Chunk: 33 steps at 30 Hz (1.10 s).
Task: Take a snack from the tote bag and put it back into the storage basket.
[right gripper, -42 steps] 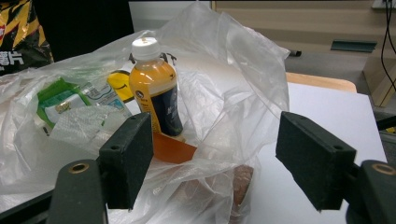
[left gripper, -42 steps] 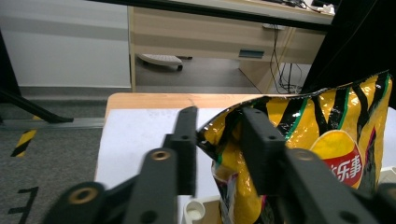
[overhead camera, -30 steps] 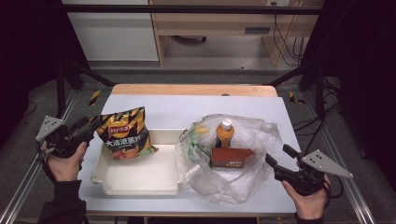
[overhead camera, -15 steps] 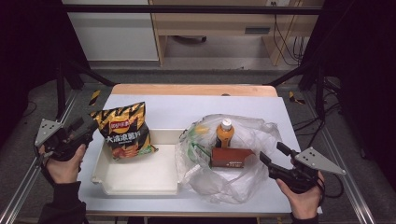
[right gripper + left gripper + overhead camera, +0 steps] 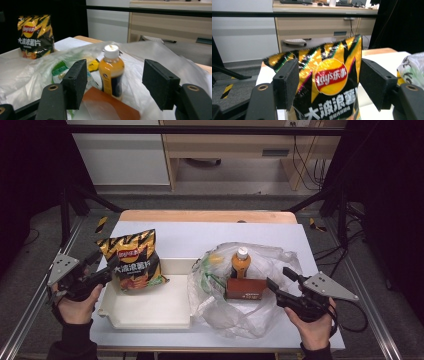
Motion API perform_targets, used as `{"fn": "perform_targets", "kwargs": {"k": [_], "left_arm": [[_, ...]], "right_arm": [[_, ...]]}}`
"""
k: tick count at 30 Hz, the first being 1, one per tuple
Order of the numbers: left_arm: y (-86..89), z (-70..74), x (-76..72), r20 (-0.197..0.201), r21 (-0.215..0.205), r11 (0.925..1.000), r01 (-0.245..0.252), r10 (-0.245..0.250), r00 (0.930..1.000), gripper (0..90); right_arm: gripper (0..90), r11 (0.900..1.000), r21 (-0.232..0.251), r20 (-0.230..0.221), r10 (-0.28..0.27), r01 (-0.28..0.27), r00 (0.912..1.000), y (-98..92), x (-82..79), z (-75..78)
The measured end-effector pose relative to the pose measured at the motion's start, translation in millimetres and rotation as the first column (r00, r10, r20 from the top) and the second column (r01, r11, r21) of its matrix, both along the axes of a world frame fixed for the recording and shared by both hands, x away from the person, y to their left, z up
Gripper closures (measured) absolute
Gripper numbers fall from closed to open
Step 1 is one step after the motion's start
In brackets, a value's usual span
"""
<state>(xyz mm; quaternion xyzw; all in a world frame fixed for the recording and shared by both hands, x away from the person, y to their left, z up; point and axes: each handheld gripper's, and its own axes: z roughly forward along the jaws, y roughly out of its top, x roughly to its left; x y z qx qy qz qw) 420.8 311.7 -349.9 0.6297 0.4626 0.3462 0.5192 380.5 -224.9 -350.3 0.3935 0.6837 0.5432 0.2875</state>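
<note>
Bench: we see a white-topped bench (image 5: 200, 237) carrying everything.
Tray: a shallow white plastic tray (image 5: 150, 312) sits toward the near left corner.
Sack: a clear crinkled plastic sack (image 5: 250, 315) lies at the near right, holding an orange drink bottle with a white cap (image 5: 240, 265).
Crisps: the black-and-yellow foil crisp bag (image 5: 132, 262) stands at the tray's far left edge; we judge it light, slippery and crushable, best pinched at its top seam.
Left tongs (image 5: 102, 271): just been opening; bag between the pads, unpressed.
Right tongs (image 5: 280, 282): just been closing, wide apart, empty, beside the sack.

The high view looks down on the white counter (image 5: 200, 237); both gripper views sit low and close, sharing the black-and-yellow foil crisp bag (image 5: 329, 82).
</note>
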Motion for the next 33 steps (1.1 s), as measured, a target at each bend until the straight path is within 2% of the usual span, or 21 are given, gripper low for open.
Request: {"fn": "perform_targets", "kwargs": {"k": [6,13,17,23,27,30,33], "left_arm": [[-7.2,-11.9,-0.1,-0.038,0.024,0.9995,0.021,-0.02,0.9991,29.3],[-6.4,-18.2,-2.0,-0.045,0.022,0.9996,0.02,-0.019,0.9988,26.7],[-6.9,-19.6,-2.0,-0.047,0.023,0.9995,0.023,-0.022,0.9987,26.0],[-10.5,-21.9,-0.9,-0.05,0.031,0.9991,0.029,-0.027,0.9984,25.2],[-10.9,-22.8,-0.3,-0.051,0.032,0.9992,0.026,-0.024,0.9984,24.5],[-10.9,-23.1,0.0,-0.051,0.031,0.9992,0.026,-0.024,0.9984,24.1],[-10.4,-23.2,0.1,-0.052,0.03,0.9993,0.024,-0.022,0.9984,23.9]], "right_arm": [[37.1,0.999,-0.007,-0.007,0.034,-0.034,0.9994,27.0,14.9,4.0],[39.6,0.999,-0.025,-0.032,0.034,-0.035,0.9989,49.0,32.8,1.6],[40.0,0.999,-0.051,-0.054,0.01,-0.012,0.9985,58.7,45.1,-5.5],[34.1,0.997,-0.061,-0.089,-0.059,0.054,0.9943,63.6,60.5,-26.4],[30.6,0.994,-0.066,-0.093,-0.091,0.085,0.9915,62.8,65.7,-35.7],[27.9,0.99,-0.095,-0.085,-0.108,0.1,0.9904,63.1,68.7,-41.3],[27.2,0.991,-0.088,-0.09,-0.114,0.106,0.9894,63.4,72.4,-48.3]]}}
